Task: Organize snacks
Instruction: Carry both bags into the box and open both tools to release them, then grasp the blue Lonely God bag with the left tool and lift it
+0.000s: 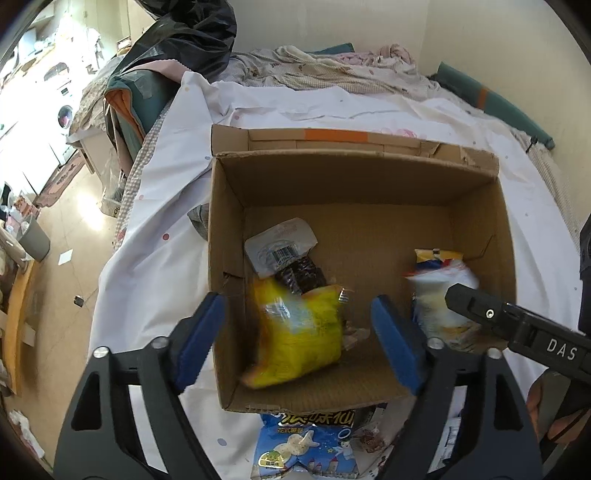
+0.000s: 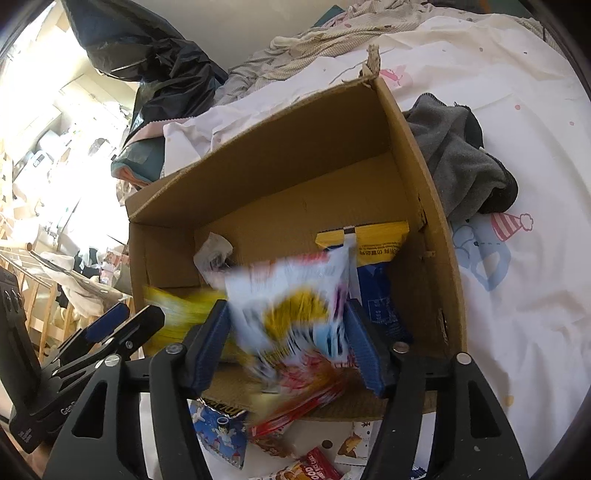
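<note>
Left claw [image 1: 299, 332]: blue pads spread wide, gripping nothing, poised over near left part of cardboard box [image 1: 354, 177]. Yellow snack bag [image 1: 301, 332] blurred, between and beyond the pads, clear of both, inside box by left wall. Behind it, dark-filled clear pouch with white barcode label [image 1: 284, 251] on box floor. Blue star-printed snack pack [image 1: 306, 446] on bed sheet just outside near box wall, below the claw.

Right claw [image 2: 288, 343]: pads parted, no firm hold visible. White-and-yellow snack bag [image 2: 291, 314] heavily blurred between the pads; contact with them impossible to tell. Beyond it, blue-and-yellow packet [image 2: 373, 258] upright against right box wall. Red-printed wrappers [image 2: 314, 465] and small packets loose on sheet before the box.

Box open-topped, set on white patterned bed sheet [image 2: 517, 277]. Grey cloth [image 2: 461, 158] bunched beside right box wall. Black plastic bag [image 1: 192, 33] at far left of bed.
</note>
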Action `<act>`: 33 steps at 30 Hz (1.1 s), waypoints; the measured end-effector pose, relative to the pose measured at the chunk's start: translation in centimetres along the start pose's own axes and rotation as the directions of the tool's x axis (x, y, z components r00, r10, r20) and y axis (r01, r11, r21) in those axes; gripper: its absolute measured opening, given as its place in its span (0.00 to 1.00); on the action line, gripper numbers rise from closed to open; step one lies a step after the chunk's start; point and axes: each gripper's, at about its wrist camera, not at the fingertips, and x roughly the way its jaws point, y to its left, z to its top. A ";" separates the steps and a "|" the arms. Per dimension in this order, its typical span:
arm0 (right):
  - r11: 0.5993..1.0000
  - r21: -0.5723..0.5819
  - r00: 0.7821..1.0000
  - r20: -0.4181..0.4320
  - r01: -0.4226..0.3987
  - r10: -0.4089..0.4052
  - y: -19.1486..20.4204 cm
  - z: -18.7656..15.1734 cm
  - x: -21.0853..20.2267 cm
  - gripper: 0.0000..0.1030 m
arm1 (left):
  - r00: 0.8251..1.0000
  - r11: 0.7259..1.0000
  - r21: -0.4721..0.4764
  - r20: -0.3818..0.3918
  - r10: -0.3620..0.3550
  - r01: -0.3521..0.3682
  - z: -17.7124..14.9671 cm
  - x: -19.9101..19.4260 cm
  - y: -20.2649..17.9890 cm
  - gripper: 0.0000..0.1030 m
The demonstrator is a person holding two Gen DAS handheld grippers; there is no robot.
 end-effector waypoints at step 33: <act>0.999 -0.032 0.994 0.108 0.008 -0.004 1.4 -3.7 -8.0 0.88 | 0.998 0.997 -0.045 0.030 -0.057 0.058 -3.2 -6.2 3.5 0.93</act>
